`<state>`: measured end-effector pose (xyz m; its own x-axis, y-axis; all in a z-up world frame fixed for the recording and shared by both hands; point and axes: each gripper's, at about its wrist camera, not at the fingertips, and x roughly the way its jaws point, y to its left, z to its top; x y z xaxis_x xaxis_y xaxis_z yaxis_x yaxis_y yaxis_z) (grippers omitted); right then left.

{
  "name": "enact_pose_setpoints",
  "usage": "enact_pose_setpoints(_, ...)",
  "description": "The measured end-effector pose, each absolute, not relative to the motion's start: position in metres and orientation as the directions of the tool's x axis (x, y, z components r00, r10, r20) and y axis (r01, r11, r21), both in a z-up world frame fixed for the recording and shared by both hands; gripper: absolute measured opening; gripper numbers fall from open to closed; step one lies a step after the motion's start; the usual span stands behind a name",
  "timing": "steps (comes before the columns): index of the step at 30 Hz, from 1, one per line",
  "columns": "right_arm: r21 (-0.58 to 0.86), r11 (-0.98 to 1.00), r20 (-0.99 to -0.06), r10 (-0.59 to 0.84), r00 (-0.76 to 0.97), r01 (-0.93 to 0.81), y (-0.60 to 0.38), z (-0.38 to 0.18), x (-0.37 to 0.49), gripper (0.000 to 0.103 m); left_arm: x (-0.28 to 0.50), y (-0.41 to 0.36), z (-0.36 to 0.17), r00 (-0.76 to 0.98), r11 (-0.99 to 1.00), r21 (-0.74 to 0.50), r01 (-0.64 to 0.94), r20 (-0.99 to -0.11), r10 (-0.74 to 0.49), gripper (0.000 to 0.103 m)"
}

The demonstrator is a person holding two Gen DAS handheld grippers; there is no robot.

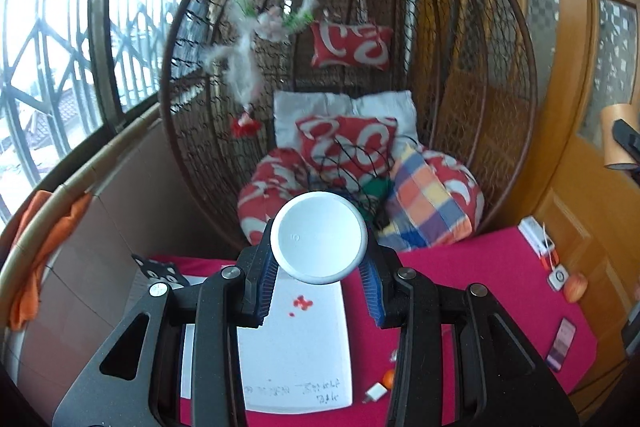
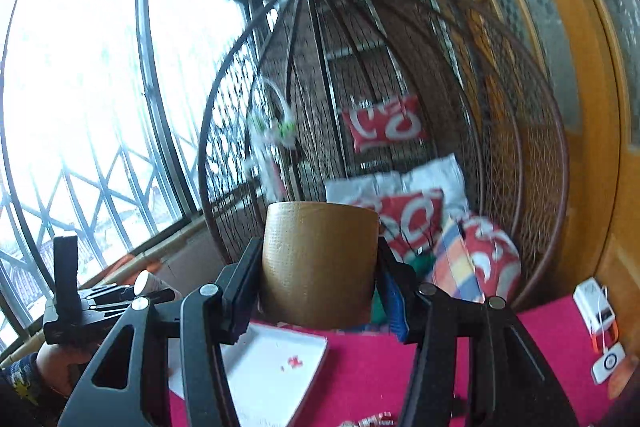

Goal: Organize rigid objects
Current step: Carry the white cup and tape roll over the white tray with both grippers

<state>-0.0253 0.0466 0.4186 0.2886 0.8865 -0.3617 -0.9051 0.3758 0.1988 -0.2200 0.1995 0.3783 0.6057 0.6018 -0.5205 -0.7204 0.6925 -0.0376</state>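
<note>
Left wrist view: the left gripper (image 1: 319,263) is clamped on a white plastic cup (image 1: 319,237), its round base facing the camera, held above a white rectangular tray (image 1: 296,355) on the pink tablecloth (image 1: 460,287). A hanging wicker egg chair (image 1: 472,87) with red cushions fills the 12 o'clock area. Right wrist view: the right gripper (image 2: 318,291) is closed on a roll of brown tape (image 2: 320,263), lifted above the cloth, with the tray at 7 o'clock.
</note>
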Motion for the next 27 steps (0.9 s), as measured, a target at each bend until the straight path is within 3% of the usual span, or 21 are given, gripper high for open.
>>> enact_pose_setpoints(6, 0.208, 0.345, -0.368, 0.894, 0.254, -0.915, 0.056, 0.413, -0.036, 0.053, -0.230, 0.207, 0.373, 0.582, 0.663, -0.051, -0.747, -0.531, 0.616, 0.037)
enact_pose_setpoints(23, 0.243, 0.271, -0.593, 0.801, 0.078, -0.931, 0.142, 0.323, -0.063, 0.053, -0.245, 0.254, 0.302, 0.457, 0.608, -0.029, -0.794, -0.689, 0.563, 0.037)
enact_pose_setpoints(27, 0.276, 0.251, -0.664, 0.748, 0.005, -0.928, 0.171, 0.292, -0.073, 0.053, -0.249, 0.282, 0.262, 0.425, 0.601, -0.056, -0.797, -0.759, 0.493, 0.037)
